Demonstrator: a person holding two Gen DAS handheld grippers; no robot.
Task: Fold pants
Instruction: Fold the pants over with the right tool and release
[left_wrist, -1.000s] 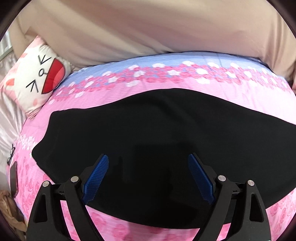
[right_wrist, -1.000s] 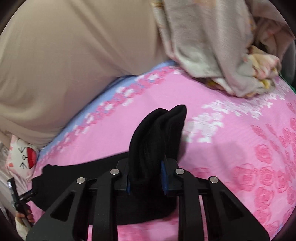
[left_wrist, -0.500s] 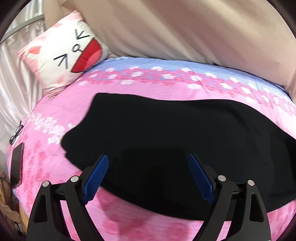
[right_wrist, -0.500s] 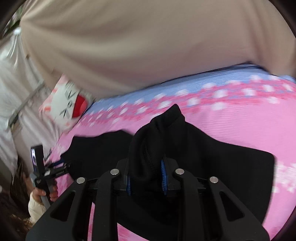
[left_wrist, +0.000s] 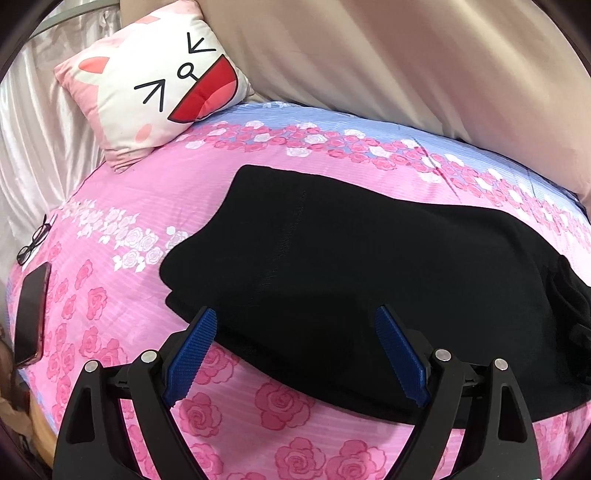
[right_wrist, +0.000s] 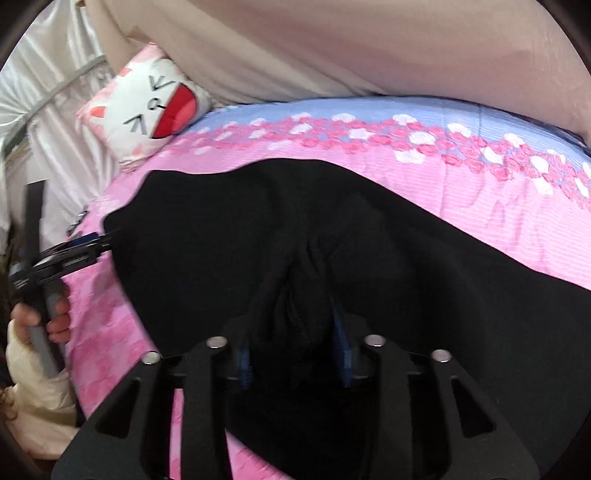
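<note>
Between the right gripper's (right_wrist: 293, 332) just-opening jaws a bunch of the black pants (left_wrist: 369, 266) remains; the pants lie long across the pink bed (left_wrist: 110, 295), under the wide, empty left gripper (left_wrist: 295, 325)

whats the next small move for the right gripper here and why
Probably finish opening the right gripper and draw it back: its fingers have just been opening, a bunch of the black pants sits between them, and that end already lies over the rest on the bed.

pants (left_wrist: 332, 266) | black | folded flat on pink bed, one end bunched up
</note>
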